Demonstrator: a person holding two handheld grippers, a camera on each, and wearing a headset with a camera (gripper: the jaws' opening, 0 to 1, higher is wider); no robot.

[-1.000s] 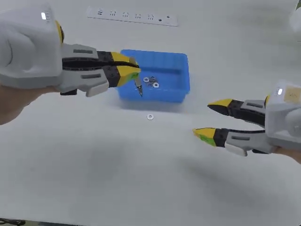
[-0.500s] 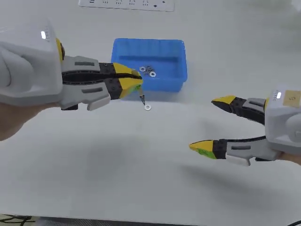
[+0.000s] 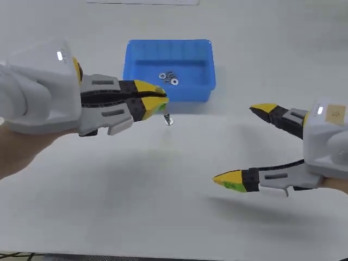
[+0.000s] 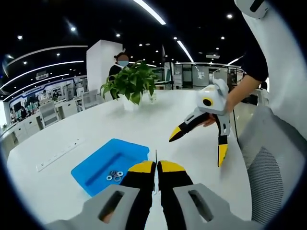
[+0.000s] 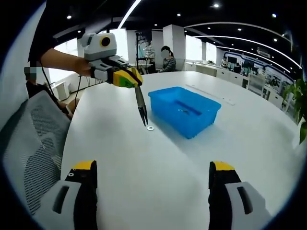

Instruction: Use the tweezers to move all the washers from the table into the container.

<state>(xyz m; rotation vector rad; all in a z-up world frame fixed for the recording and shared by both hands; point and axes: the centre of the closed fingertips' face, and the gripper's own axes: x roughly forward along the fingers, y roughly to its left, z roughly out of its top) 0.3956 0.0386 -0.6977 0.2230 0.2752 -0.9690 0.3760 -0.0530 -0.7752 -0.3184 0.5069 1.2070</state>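
left gripper [image 3: 163,103] comes in from the left of the head view, held roughly level. its jaws are squeezed together on the tweezers [image 5: 141,108], which hang down from the yellow tips. in its own view the two tips sit almost touching. right gripper [image 3: 232,144] comes in from the right with jaws spread wide and nothing between them. a bare hand [image 3: 22,144] wraps under the left one, and each gripper view catches the other side's forearm.
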